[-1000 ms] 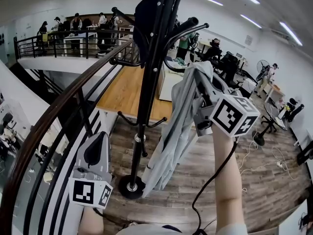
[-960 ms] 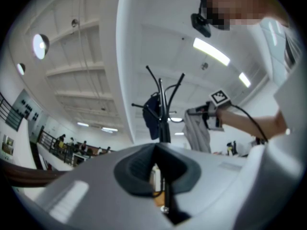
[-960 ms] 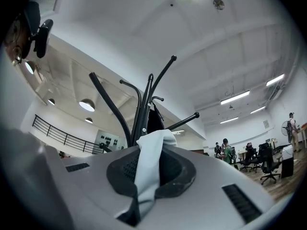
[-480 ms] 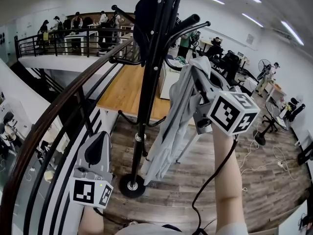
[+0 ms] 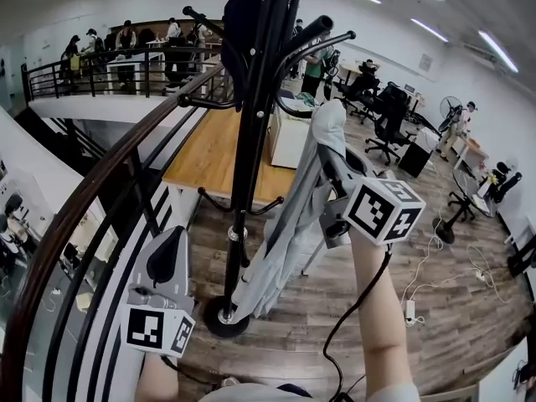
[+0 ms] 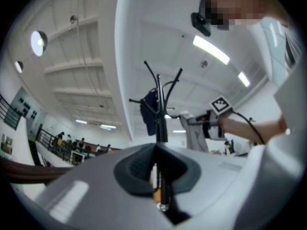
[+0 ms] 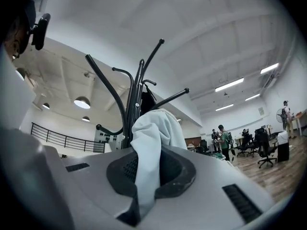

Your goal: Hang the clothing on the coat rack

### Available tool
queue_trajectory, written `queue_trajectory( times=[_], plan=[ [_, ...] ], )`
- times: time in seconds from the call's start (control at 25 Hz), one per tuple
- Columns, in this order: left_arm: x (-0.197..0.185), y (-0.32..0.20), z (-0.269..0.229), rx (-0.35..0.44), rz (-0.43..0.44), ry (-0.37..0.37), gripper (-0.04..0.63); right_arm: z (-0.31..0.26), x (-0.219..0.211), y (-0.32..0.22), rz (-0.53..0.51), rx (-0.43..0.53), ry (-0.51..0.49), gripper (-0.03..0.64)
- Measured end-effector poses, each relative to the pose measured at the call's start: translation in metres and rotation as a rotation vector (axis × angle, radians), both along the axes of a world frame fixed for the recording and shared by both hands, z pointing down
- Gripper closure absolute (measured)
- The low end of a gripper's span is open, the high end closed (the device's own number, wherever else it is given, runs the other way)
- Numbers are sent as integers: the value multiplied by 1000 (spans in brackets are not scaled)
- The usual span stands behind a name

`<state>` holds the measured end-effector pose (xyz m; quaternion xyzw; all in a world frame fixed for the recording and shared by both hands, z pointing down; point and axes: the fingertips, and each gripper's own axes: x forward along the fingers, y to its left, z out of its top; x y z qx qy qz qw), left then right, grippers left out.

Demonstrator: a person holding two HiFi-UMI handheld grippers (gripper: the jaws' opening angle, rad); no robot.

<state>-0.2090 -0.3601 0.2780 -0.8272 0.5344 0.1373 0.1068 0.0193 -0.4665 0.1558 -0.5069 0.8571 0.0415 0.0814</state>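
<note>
I see the black rack (image 5: 249,166) standing on the wood floor (image 5: 335,308) beside the railing (image 5: 100,191), with 1 dark item (image 5: 239,23) hung near its top. The garment (image 5: 289,224) is thin, pale grey cloth, hanging in long vertical folds just right of the rack's pole. Its top is bunched into a rounded hump over my right gripper (image 5: 329,153), below the upper hooks (image 5: 314,33) and on none of them. Its lower end trails near the base (image 5: 222,318). In the right gripper view the jaws are pinched narrow on a fold of that cloth, which runs down between them. My left gripper (image 5: 170,249) sits low at the left, well apart from the garment, its 2 jaws nearly together and holding nothing.
</note>
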Motion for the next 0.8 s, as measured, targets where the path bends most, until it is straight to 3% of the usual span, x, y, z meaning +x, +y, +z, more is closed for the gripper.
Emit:
queue_trajectory(
  times=[0.32, 0.8],
  plan=[
    [2, -2, 11, -16, -3, -8, 586, 28, 9, -6, 0, -31, -59, 603],
    [24, 13, 8, -23, -1, -34, 586, 51, 25, 10, -9, -35, -54, 576]
  ],
)
